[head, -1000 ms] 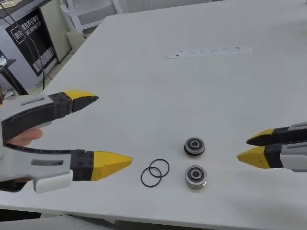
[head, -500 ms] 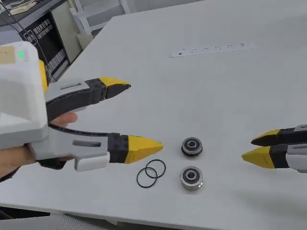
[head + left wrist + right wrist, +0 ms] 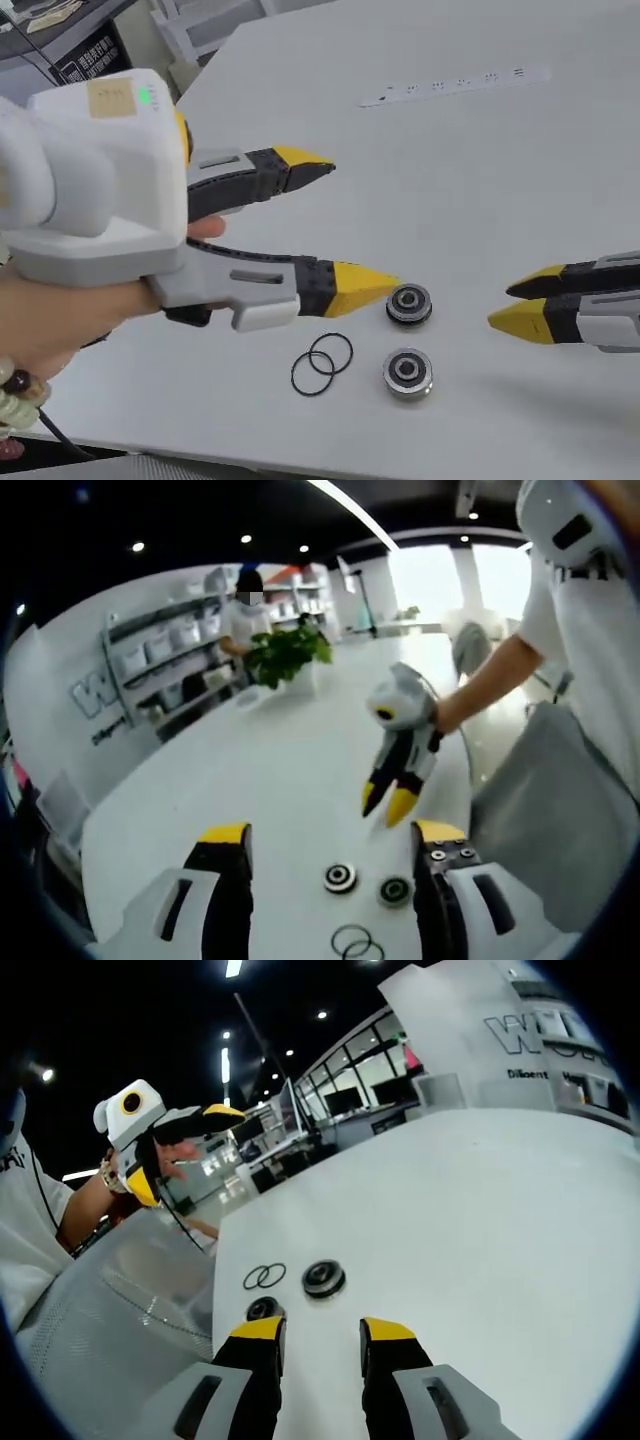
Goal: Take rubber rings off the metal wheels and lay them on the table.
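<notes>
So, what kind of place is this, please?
Probably an open office or showroom rather than a workshop: a big white table, wall shelves and a potted plant behind it.

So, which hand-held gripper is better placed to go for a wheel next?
Left, likely. The left hand-held gripper is wide open, its lower tip almost at the far wheel; the right hand-held gripper sits farther off, jaws narrower.

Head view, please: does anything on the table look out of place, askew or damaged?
Nothing stands out. The far wheel and near wheel lie flat on the table, apart; the two rubber rings lie beside them, overlapping. The left gripper and right gripper are open and hold nothing.
</notes>
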Action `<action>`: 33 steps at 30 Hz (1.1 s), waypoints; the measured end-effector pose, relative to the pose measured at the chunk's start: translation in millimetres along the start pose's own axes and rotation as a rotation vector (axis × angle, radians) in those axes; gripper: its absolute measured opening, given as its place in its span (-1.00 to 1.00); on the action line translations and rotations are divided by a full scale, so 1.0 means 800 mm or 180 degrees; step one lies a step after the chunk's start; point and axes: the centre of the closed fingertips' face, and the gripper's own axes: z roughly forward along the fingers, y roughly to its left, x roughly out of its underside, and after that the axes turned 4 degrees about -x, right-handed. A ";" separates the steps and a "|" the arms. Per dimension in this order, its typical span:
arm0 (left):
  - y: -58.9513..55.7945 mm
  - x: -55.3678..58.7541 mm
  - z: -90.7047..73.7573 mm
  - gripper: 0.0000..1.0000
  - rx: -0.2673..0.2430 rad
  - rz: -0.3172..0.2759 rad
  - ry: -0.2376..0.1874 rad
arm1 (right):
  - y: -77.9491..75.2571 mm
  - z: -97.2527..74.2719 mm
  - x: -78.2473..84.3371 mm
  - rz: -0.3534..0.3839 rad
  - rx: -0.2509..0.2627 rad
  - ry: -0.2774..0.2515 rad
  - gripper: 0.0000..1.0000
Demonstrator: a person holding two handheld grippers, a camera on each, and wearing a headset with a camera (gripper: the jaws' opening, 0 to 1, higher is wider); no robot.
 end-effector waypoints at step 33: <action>0.004 0.120 0.100 -0.40 0.0176 -0.0340 0.0481 | -0.007 0.083 0.001 -0.0584 -0.0028 0.0213 -0.53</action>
